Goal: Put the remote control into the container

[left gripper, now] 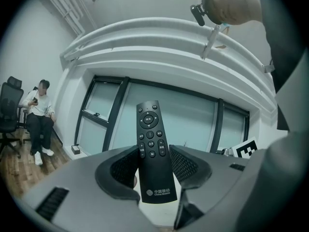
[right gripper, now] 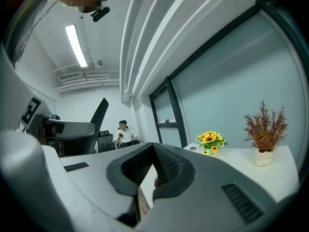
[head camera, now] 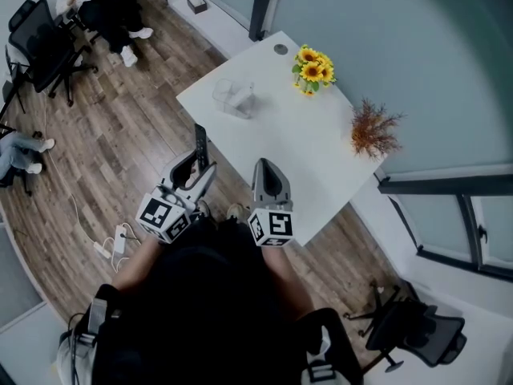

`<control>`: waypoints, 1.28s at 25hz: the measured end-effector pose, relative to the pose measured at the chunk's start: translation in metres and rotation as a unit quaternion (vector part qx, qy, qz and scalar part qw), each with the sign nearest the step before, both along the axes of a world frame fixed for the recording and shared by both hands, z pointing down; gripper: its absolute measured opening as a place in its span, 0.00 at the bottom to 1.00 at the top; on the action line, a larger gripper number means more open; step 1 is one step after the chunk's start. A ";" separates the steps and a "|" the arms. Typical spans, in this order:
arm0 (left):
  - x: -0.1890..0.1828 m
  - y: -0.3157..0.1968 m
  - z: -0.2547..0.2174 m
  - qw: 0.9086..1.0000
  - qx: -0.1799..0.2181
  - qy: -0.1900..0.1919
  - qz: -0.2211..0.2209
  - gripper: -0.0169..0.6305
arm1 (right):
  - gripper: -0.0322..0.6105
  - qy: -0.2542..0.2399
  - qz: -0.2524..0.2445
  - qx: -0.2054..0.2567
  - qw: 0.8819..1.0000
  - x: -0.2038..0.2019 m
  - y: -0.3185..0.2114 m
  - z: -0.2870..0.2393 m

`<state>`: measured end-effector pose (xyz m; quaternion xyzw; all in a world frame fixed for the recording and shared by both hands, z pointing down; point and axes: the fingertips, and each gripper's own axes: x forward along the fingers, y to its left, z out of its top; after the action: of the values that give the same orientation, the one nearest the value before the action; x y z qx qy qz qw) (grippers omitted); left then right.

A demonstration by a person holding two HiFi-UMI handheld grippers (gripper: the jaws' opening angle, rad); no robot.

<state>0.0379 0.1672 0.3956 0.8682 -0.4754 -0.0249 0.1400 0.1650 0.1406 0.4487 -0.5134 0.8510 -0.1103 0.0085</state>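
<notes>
Head view gives us the table [head camera: 309, 163]. Our left gripper [head camera: 195, 169] hangs off its near edge, and our right gripper [head camera: 268, 171] is closed and empty. The container [head camera: 234, 99] sits far across. The remote [left gripper: 153, 149] stands clamped in our left jaws.

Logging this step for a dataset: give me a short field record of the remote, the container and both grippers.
remote: black, gripped, sticking up past the jaws
left gripper: shut on the remote
right gripper: jaws shut, empty
container: clear, on the white table, apart from both grippers
task: remote not yet in the container
</notes>
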 end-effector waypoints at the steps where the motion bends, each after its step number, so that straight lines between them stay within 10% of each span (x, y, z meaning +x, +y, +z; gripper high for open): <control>1: 0.002 -0.001 0.000 1.000 0.000 0.000 -0.001 0.34 | 0.06 0.000 -0.001 0.001 1.000 0.001 0.000 -0.001; 32: -0.025 -0.088 0.031 0.996 -0.054 0.030 0.060 0.34 | 0.06 0.010 0.027 0.000 1.000 -0.026 -0.088 0.003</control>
<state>0.0128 0.0796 0.4264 0.8853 -0.4184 -0.0165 0.2024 0.1394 0.0530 0.4514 -0.5376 0.8367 -0.1050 0.0033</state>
